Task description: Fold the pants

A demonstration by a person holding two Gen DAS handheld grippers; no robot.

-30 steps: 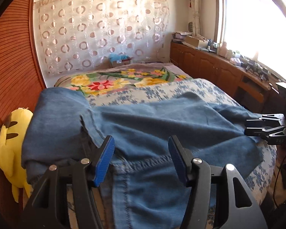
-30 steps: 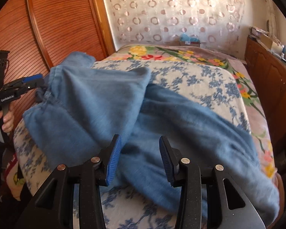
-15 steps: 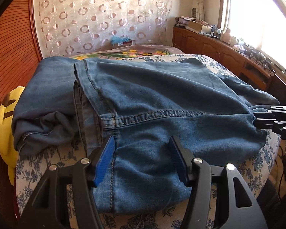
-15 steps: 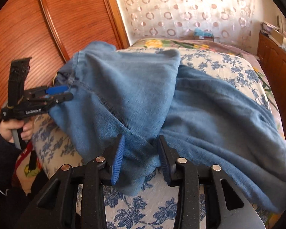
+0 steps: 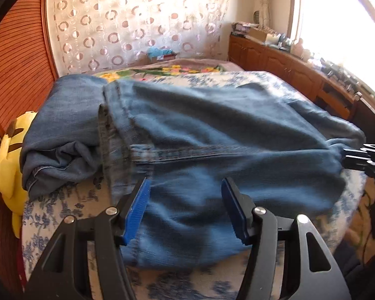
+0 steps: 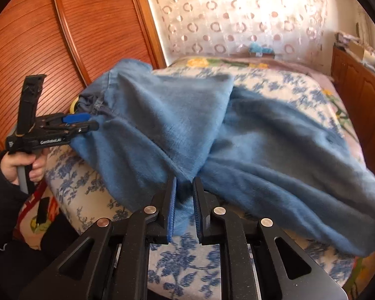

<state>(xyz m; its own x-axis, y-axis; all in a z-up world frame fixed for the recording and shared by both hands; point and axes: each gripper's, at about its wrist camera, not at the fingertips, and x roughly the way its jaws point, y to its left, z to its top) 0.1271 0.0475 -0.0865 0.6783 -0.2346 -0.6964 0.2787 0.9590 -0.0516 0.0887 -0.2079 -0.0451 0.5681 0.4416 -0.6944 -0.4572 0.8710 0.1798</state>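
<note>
Blue denim pants (image 5: 212,135) lie crumpled across the near end of the bed, one leg folded over the other (image 6: 177,115). My left gripper (image 5: 185,182) hovers low over the near edge of the denim, open, with cloth lying under and between its blue pads. The right wrist view shows it from the side (image 6: 87,122) at the pants' left edge, held by a person's hand (image 6: 25,165). My right gripper (image 6: 185,180) is closing, a pinched fold of denim between its pads. In the left wrist view it (image 5: 350,157) sits at the pants' right edge.
The bed cover (image 6: 187,257) is white with blue flowers. A yellow plush toy (image 5: 5,150) is wedged between the bed and the ribbed wooden panel (image 6: 62,37). Wooden cabinets (image 5: 287,67) with clutter on top run along the right under the window.
My right jaws have narrowed from wide apart onto a fold of denim. Both grippers have come closer and lower to the pants, which now lie more bunched at the bed's near end.
</note>
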